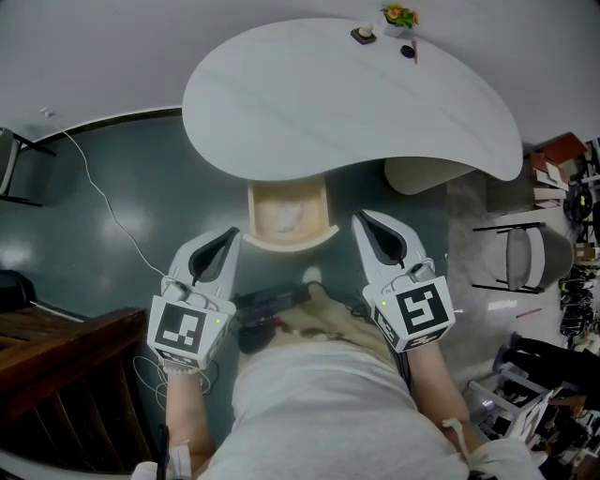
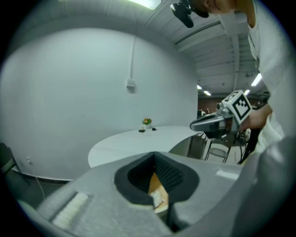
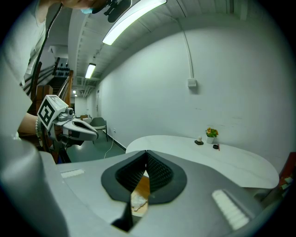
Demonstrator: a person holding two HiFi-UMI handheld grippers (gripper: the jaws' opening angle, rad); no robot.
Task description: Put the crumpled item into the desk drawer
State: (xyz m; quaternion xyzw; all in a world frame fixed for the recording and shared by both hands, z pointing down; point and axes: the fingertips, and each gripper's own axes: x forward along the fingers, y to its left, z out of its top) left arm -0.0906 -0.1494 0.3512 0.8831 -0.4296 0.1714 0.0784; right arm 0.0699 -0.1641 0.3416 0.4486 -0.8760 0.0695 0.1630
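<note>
The crumpled white item (image 1: 287,217) lies inside the open wooden drawer (image 1: 291,245), which is pulled out from under the curved white desk (image 1: 347,103). The left gripper (image 1: 232,233) and the right gripper (image 1: 359,217) sit to either side of the drawer's front, each with its jaws closed together on nothing. A small potted plant (image 1: 398,16) stands at the desk's far edge.

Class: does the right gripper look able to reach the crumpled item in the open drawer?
Probably yes: the drawer stands open and nothing lies between the right gripper and the crumpled item, though its jaws are shut.
</note>
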